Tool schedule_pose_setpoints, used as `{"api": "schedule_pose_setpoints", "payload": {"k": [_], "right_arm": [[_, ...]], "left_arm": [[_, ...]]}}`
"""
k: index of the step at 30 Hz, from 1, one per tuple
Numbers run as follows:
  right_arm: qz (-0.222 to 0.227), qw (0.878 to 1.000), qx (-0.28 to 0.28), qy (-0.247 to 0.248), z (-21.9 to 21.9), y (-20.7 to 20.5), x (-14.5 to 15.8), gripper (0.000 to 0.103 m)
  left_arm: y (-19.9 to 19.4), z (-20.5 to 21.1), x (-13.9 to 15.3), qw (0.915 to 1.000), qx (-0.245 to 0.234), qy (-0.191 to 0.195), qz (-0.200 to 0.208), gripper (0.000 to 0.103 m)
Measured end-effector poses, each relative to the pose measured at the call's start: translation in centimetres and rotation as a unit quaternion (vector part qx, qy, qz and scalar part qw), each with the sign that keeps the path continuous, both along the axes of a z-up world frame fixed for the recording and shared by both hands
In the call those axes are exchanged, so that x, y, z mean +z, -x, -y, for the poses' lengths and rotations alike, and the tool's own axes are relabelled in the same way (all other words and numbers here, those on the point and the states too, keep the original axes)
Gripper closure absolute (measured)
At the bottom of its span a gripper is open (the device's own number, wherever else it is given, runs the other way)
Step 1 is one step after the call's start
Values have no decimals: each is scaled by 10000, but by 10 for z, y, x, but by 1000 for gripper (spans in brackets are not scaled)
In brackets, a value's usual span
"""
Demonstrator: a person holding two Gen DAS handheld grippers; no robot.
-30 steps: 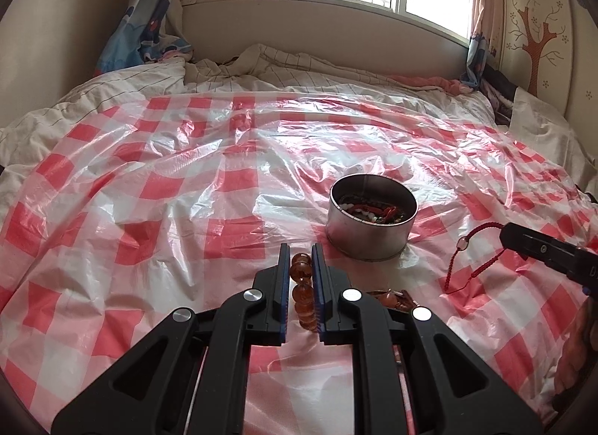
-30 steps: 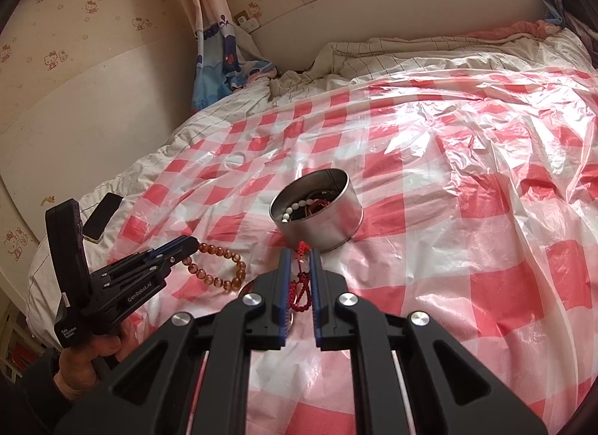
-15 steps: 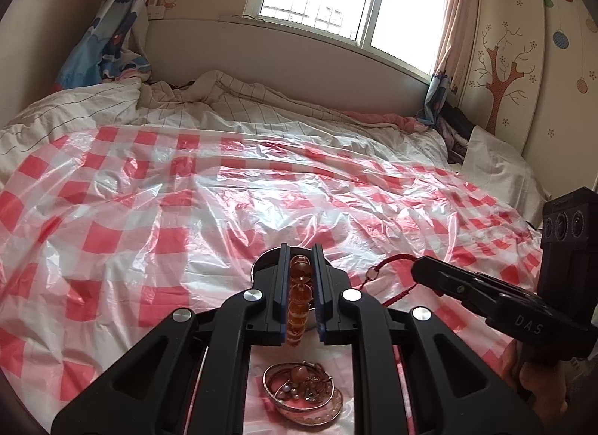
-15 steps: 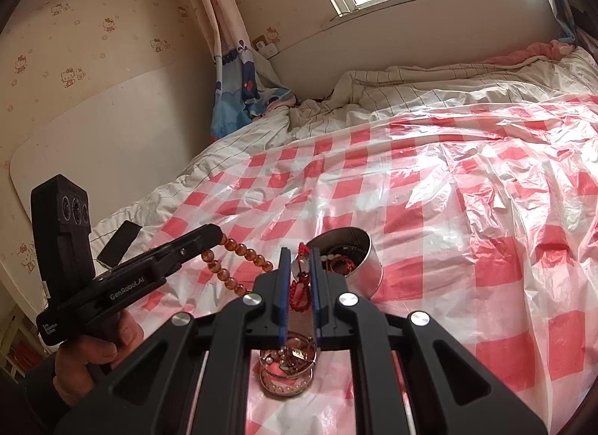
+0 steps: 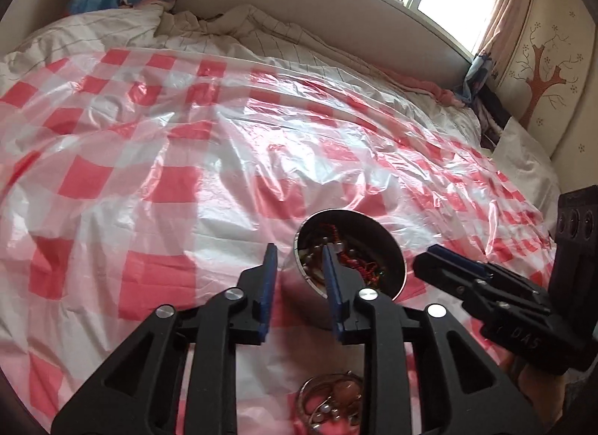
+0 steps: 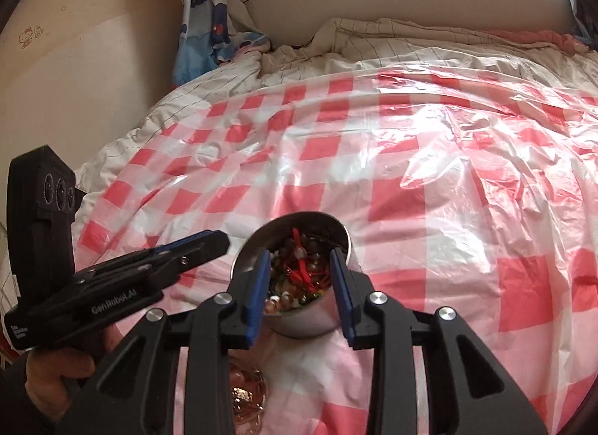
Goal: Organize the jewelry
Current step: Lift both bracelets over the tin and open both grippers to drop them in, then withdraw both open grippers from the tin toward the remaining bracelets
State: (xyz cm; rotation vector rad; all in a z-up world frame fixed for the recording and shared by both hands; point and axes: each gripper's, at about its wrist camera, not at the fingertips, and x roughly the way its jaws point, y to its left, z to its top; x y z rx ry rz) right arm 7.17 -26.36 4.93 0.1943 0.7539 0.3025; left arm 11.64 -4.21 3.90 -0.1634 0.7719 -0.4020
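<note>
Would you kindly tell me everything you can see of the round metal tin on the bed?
The metal tin is a short, round, lidless container with shiny silvery walls. It stands upright on the red-and-white checked plastic sheet, apparently pressing into it. Inside lies a tangle of beads and red cord. Both open grippers hover just above its rim; neither visibly touches it.

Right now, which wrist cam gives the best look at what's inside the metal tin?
Right wrist. It looks down into the metal tin between the open right gripper, showing red cord and mixed beads. In the left wrist view the tin sits tilted, its contents dark and partly blocked by a left gripper finger.
</note>
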Motion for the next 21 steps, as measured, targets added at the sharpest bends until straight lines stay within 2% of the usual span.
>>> {"api": "schedule_pose_setpoints", "payload": {"k": [1,2,6,7,8,10,12,14,17,21], "right_arm": [[-53,10000,-55,-4,4,6,-2,66],[-94,9999,-112,-18,7,14,-3,64],[-203,9982,-508,237,16,49,-17,47],[-270,9971,-625,326,17,58,-22,42],[-349,9960,-735,381,19,65,-27,42],[-469,9937,-952,375,23,77,-37,39],[-492,9919,-1125,312,24,86,-46,32],[-404,9915,-1157,429,20,90,-48,31],[-289,9908,-1150,658,14,93,-47,23],[-197,9907,-1196,625,16,97,-46,18]], "left_arm": [[7,-7,-2,10000,74,-43,28,59],[14,-12,-5,9998,143,-101,51,56],[41,-32,-21,9980,428,-467,-12,39],[47,-37,-25,9972,502,-547,-18,37],[53,-42,-28,9966,584,-587,-40,35],[62,-54,-37,9951,816,-539,-133,25],[67,-65,-48,9935,1032,-390,-280,22],[69,-72,-50,9938,1057,-213,-262,22],[71,-71,-51,9936,1085,-223,-209,19],[76,-69,-50,9943,1038,-204,-157,16]]}}
